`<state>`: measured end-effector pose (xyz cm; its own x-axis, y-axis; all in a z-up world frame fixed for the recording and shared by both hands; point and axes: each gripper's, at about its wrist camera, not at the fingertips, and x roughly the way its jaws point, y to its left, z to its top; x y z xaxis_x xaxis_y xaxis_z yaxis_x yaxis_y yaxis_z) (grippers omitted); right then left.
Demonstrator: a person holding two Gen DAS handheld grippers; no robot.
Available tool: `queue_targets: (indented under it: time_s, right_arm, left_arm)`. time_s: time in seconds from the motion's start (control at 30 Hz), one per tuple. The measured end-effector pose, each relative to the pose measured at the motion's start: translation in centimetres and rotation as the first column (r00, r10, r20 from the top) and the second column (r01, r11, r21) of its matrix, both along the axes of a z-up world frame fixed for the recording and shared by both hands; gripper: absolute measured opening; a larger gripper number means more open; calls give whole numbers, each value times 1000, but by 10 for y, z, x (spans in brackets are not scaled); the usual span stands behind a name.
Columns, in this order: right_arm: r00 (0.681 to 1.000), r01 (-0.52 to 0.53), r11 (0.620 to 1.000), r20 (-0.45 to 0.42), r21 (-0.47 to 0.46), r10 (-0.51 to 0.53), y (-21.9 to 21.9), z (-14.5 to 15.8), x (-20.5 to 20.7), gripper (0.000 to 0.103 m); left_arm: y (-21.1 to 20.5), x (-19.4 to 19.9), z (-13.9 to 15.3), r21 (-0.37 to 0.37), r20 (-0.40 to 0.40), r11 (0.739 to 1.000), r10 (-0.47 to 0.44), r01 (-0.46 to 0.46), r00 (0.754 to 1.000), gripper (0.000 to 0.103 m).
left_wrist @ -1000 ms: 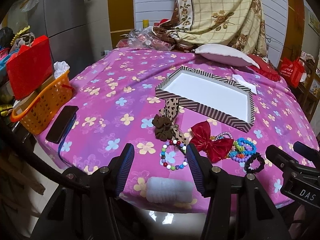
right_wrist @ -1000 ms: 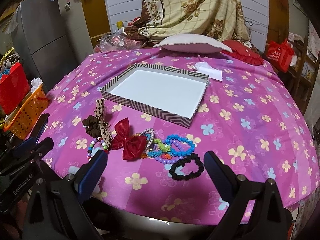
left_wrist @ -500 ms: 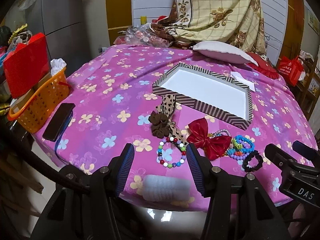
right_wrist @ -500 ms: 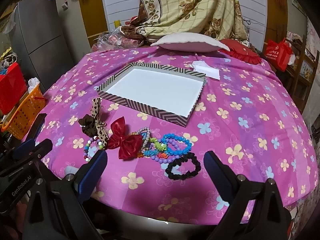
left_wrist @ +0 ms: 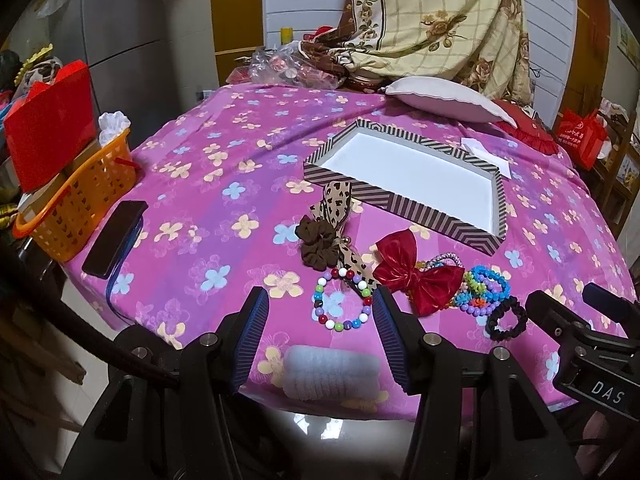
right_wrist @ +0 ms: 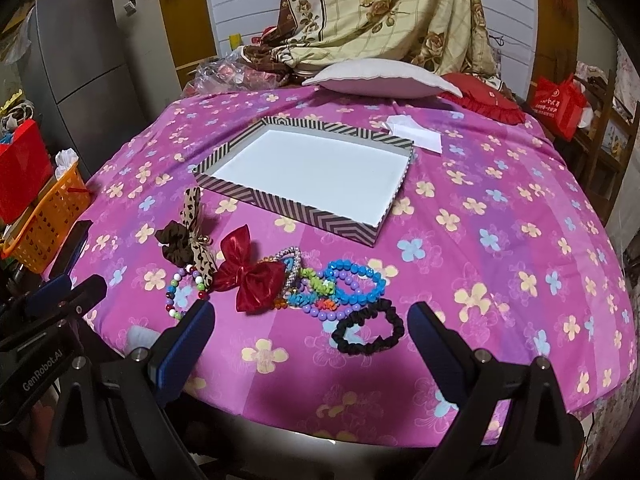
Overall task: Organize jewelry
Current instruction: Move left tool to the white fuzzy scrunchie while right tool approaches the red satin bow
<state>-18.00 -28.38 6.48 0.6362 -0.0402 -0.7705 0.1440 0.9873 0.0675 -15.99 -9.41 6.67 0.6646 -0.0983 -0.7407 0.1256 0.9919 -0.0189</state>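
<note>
Our left claw (left_wrist: 319, 334) is released, holding nothing, over the near worktop (left_wrist: 208, 208) edge, just short of the multicolor bead bracelet (left_wrist: 341, 299). Our right claw (right_wrist: 310, 334) is also spread and idle, black scrunchie (right_wrist: 369, 332) between its fingers. Beyond them: red bow (right_wrist: 249, 270), then the striped tray (right_wrist: 280, 204).

Warm, fairly dim indoor light falls from above, leaving the pink flowered tablecloth (left_wrist: 224, 184) evenly lit with only soft, faint shadows. The white floor of the striped box (right_wrist: 320, 168) is the brightest patch. Both fisheye views bend straight lines and fade to black in the corners. At the near edge a grey fluffy hair tie (left_wrist: 332, 372) looks blurred, and a pale glare sits on the floor tiles (left_wrist: 320, 428) just below it.
</note>
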Motion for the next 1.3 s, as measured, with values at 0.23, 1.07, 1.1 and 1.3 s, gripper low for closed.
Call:
queue_targets:
  time_s: [0.23,1.07,1.1,1.3]
  right_arm:
    - [1000,-6,1000,-11,-2,6,2,-4,2,99]
    - [997,-19,999,-68,33,22,2,-29,11,99]
    - [997,-19,999,-72,37,22,1,-30,12,99]
    - [996,-25,998,-87,51,30,2,-37,15,99]
  left_arm:
    - [5,5,-2,-5,-16,1000,1,-1,1000,59]
    - [12,14,-19,-12,-64,1000,17,-18,998,59]
    - [13,15,-19,-12,-66,1000,18,-19,998,59]
    - [14,17,-24,-10,-82,1000,22,-23,996,59]
